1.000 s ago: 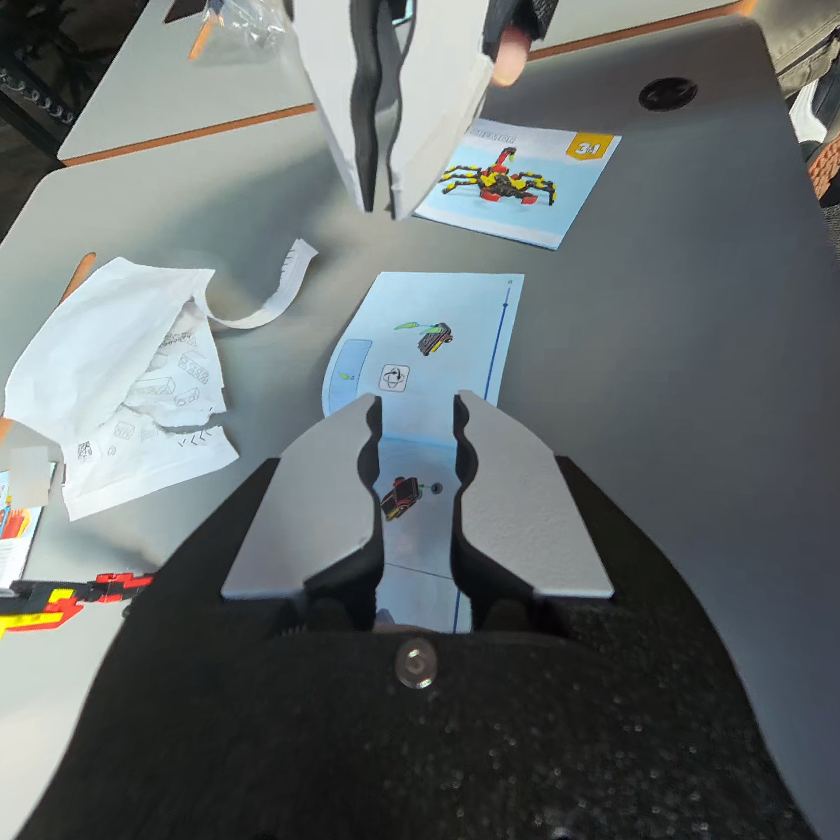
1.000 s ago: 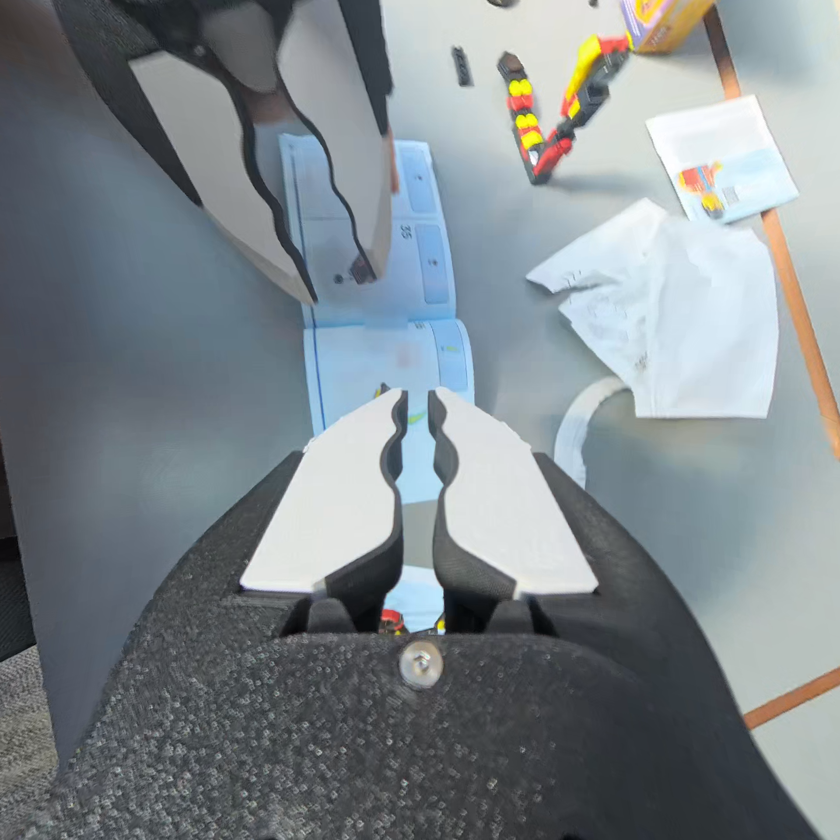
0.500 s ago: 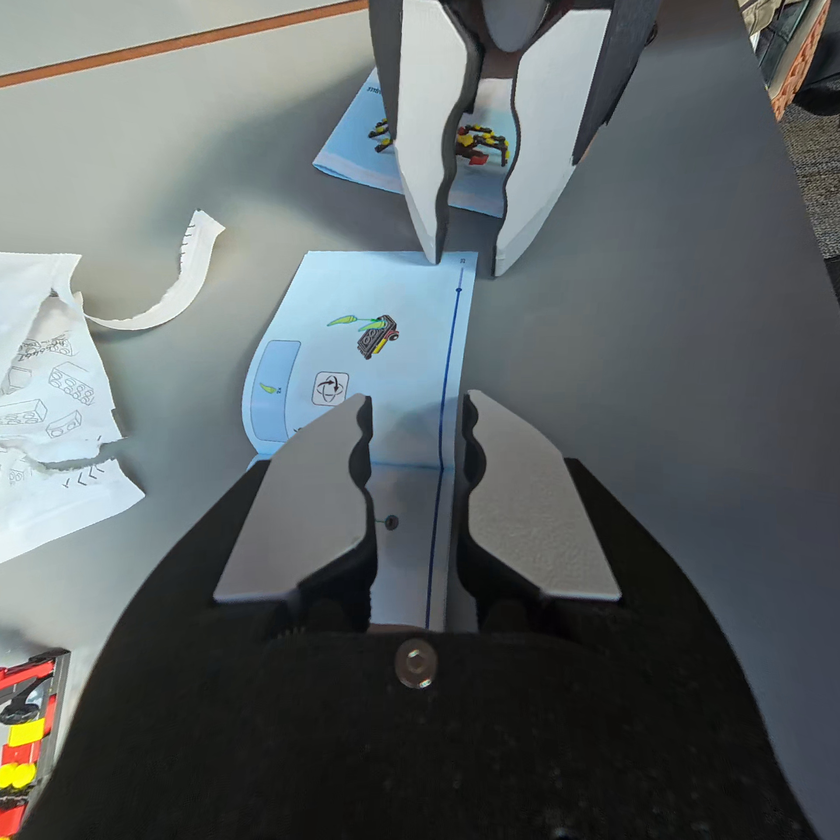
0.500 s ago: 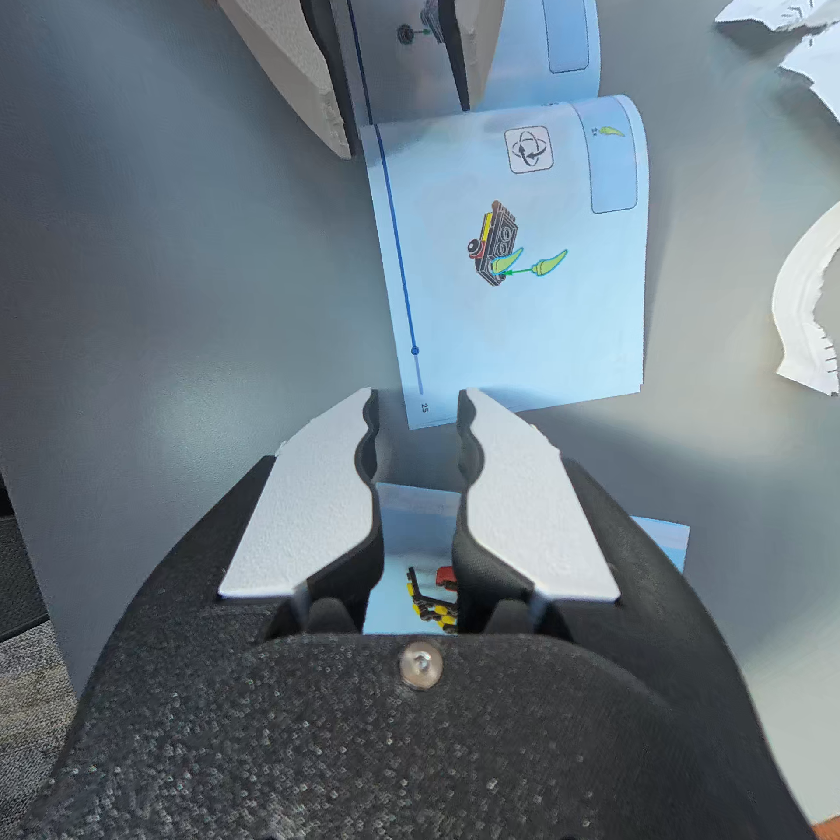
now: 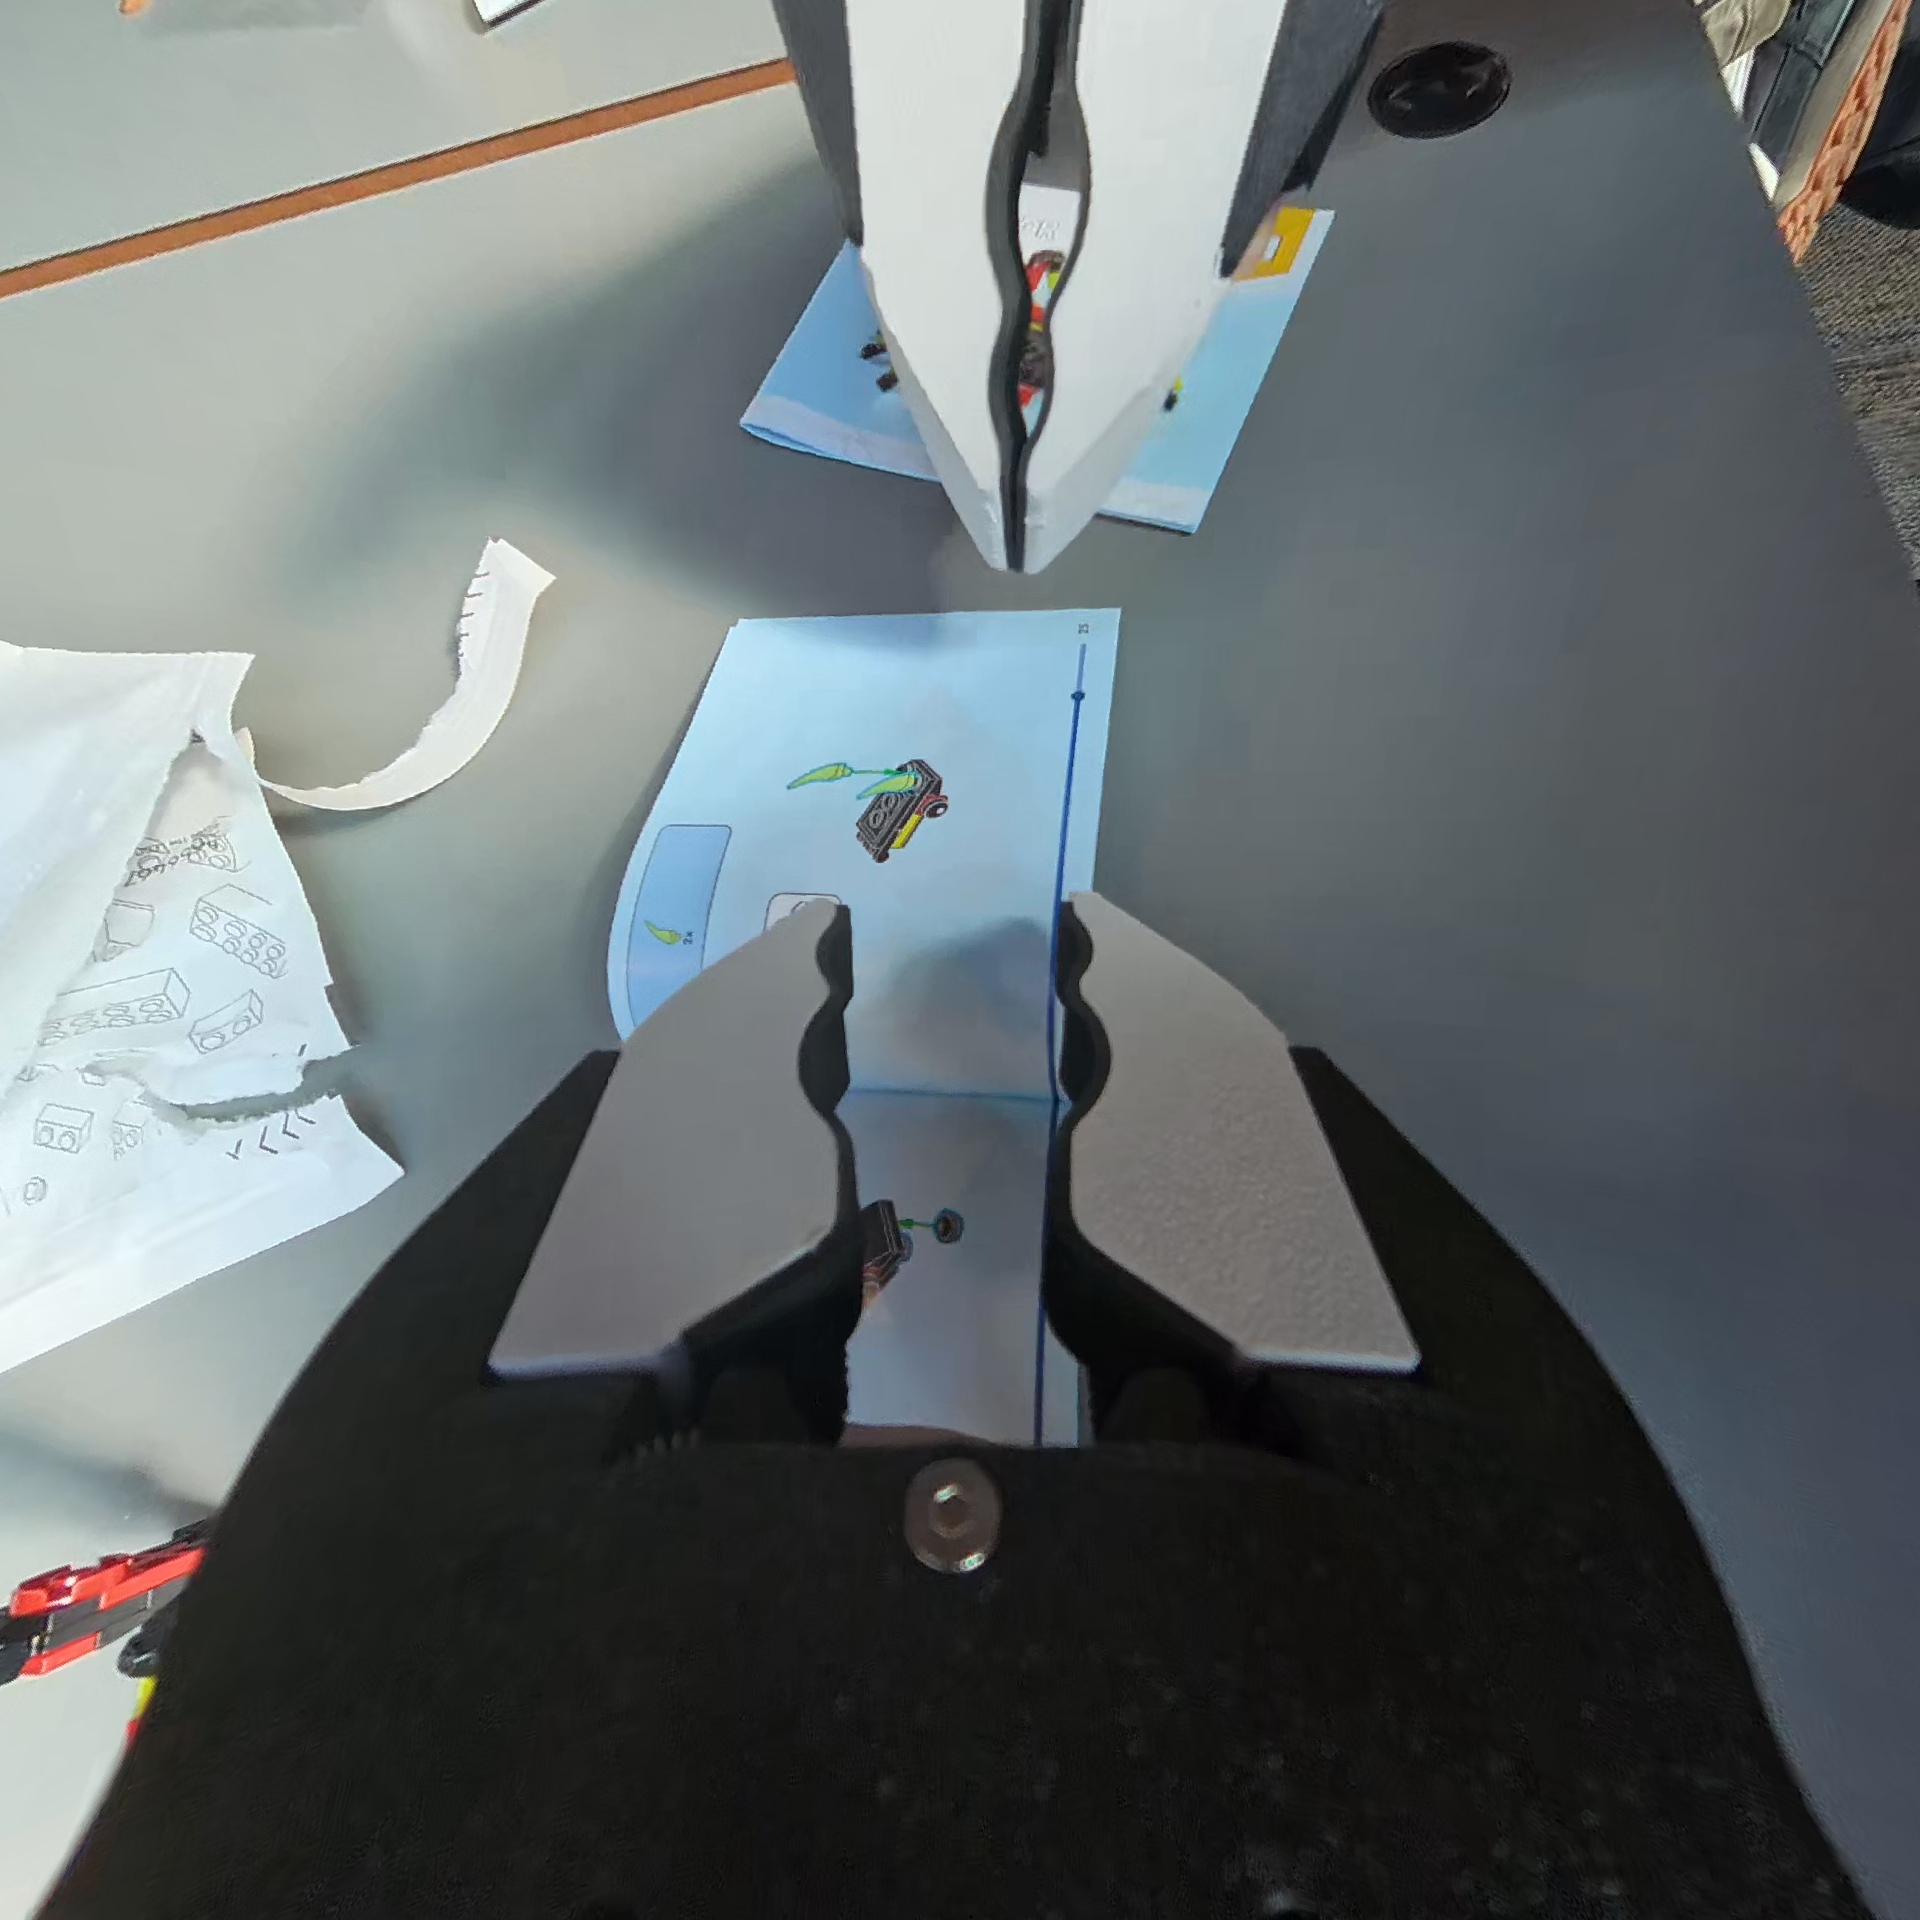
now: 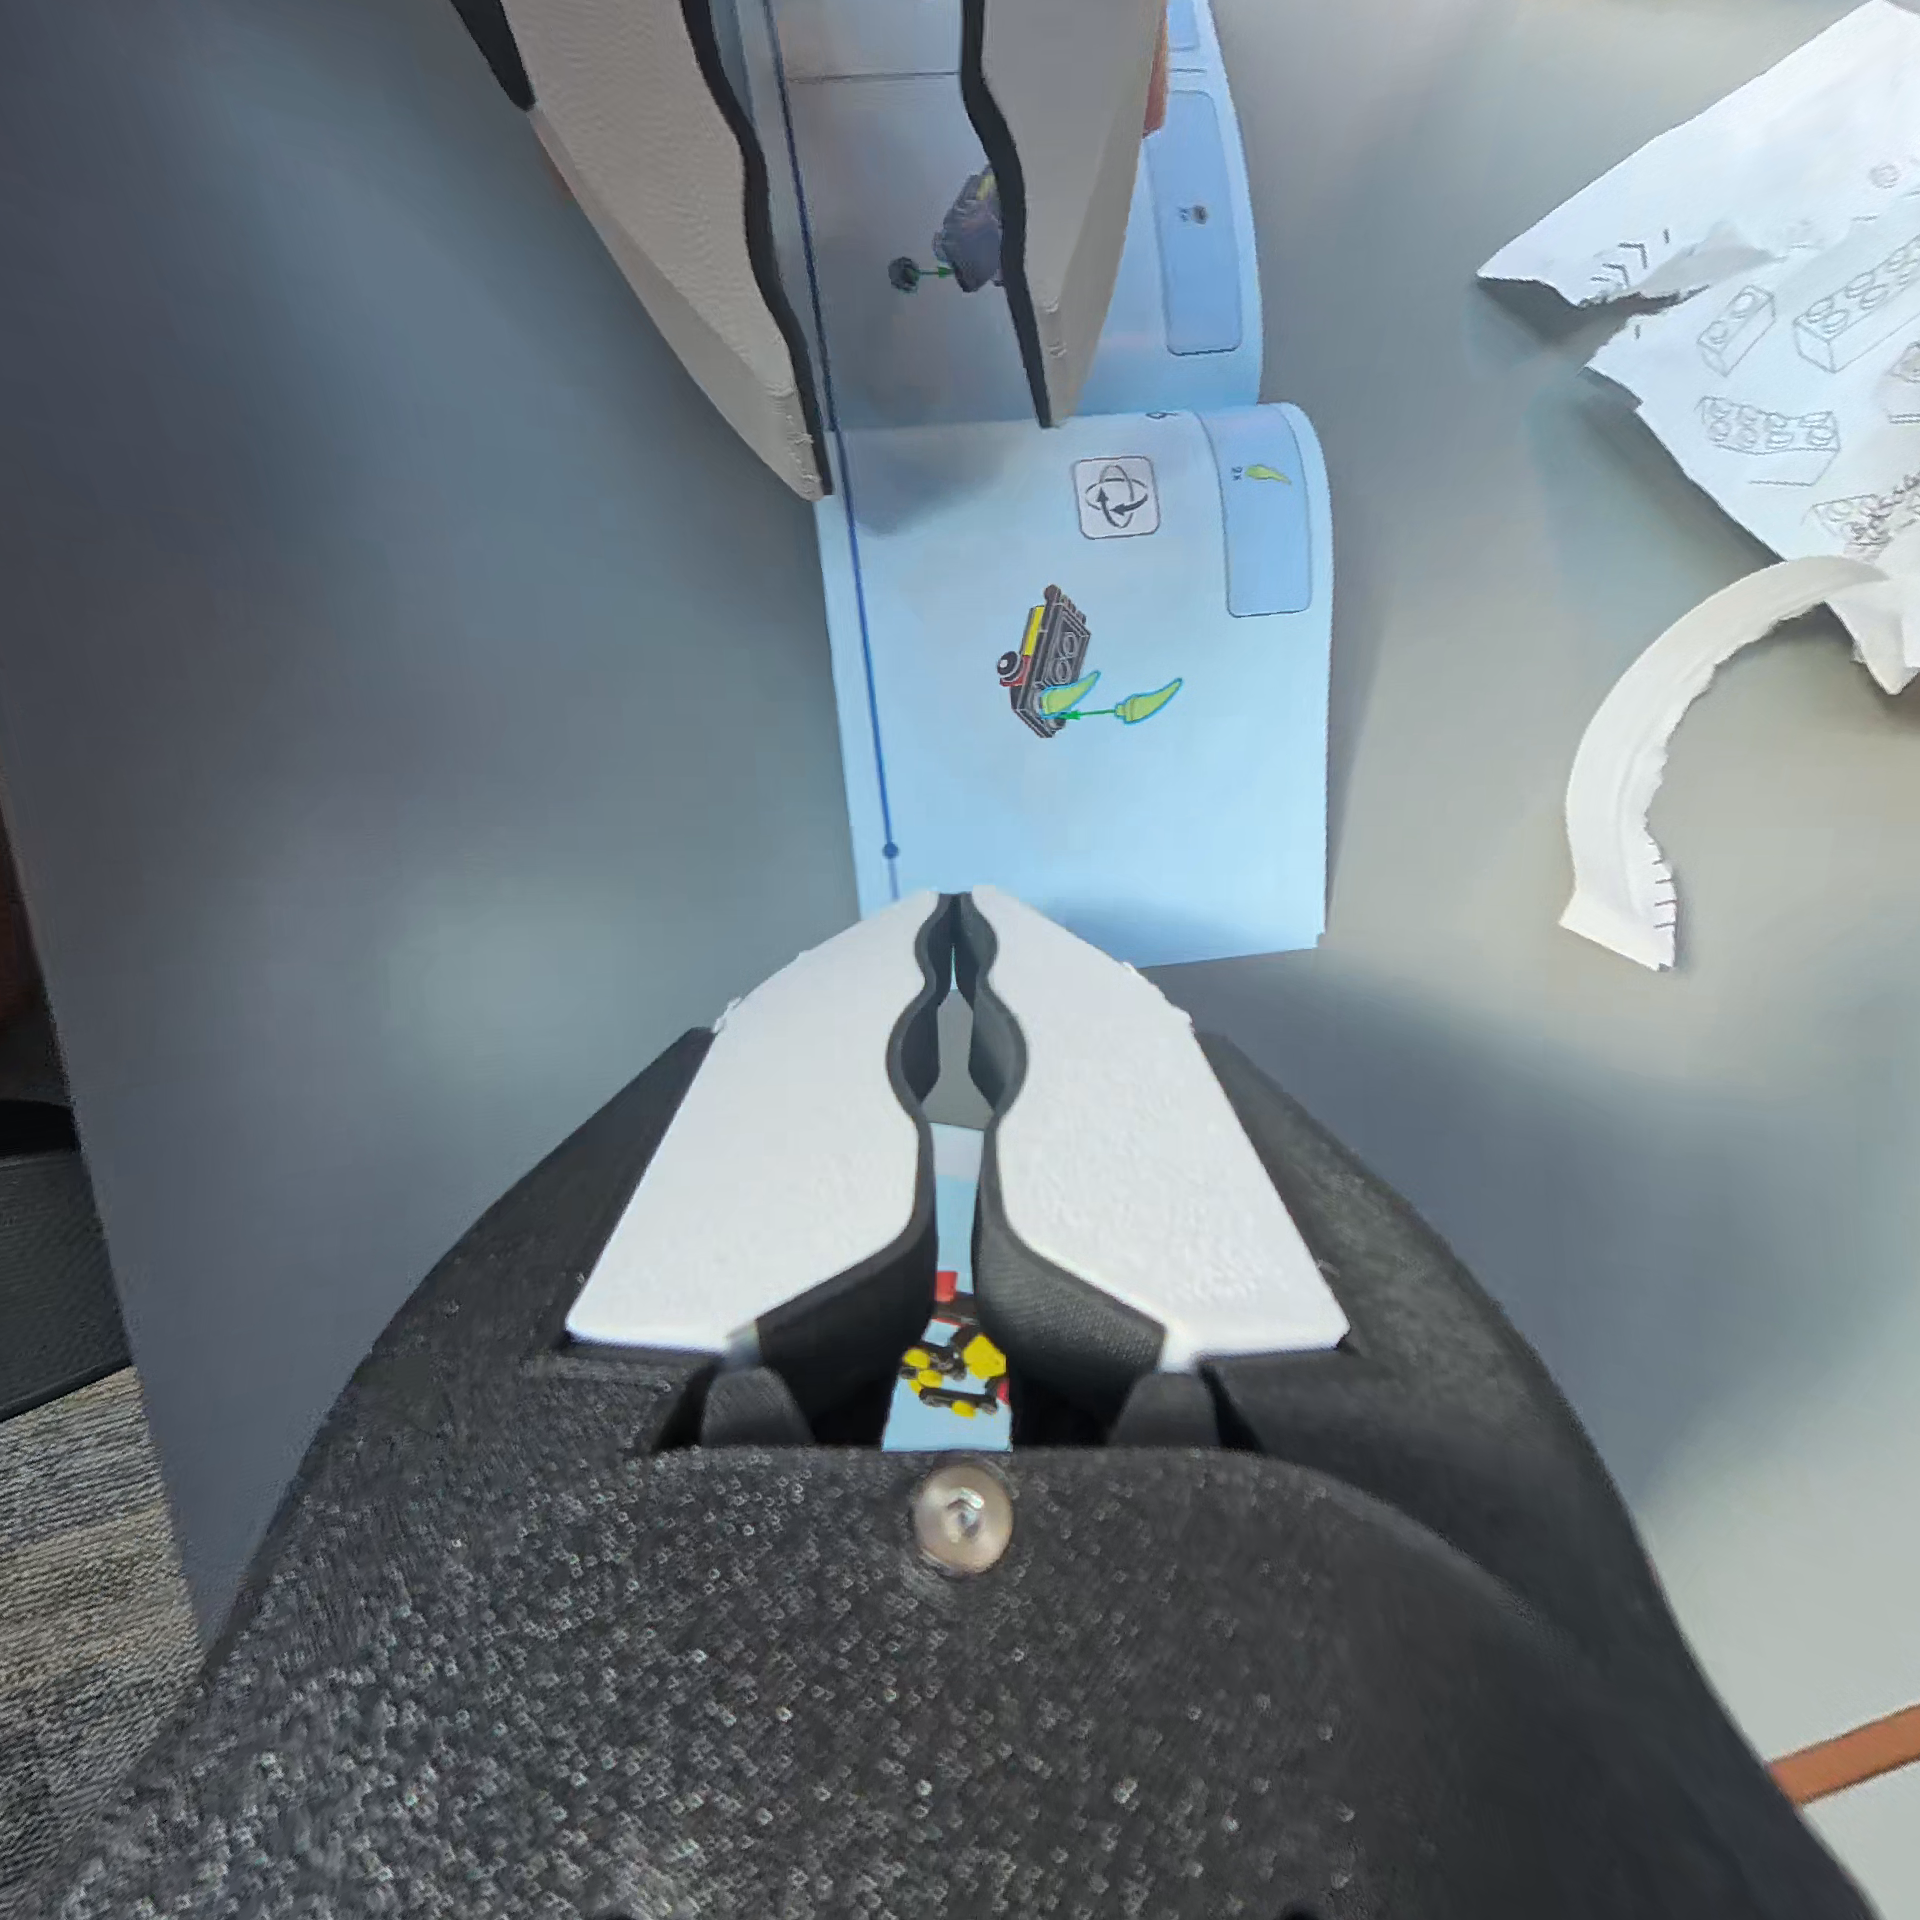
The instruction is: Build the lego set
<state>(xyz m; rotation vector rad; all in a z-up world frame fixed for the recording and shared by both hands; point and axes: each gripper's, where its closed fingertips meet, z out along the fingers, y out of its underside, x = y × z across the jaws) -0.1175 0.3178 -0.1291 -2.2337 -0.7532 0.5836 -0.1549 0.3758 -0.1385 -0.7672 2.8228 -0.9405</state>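
An open light-blue instruction booklet (image 5: 914,748) lies flat on the grey table; it also shows in the right wrist view (image 6: 1091,727). My left gripper (image 5: 956,914) is open and empty, hovering over the booklet's fold; in the right wrist view it (image 6: 935,452) comes in from the top. My right gripper (image 6: 954,904) is shut, its tips at the page's edge; I cannot tell whether they touch it. In the left wrist view it (image 5: 1013,561) points down just beyond the page's far edge. A partly built red, black and yellow lego piece (image 5: 83,1621) lies at the lower left.
A second booklet (image 5: 1226,416) lies under the right gripper. A torn white paper bag (image 5: 135,987) and a torn strip (image 5: 436,727) lie to the left. A cable hole (image 5: 1439,88) is at the far right. The table's edge drops to the carpet (image 6: 62,1558). Spacing between my two grippers at the tips: around 8 cm.
My right gripper has shut from open and come down to the page's edge. My left gripper stayed open and shifted slightly over the booklet.
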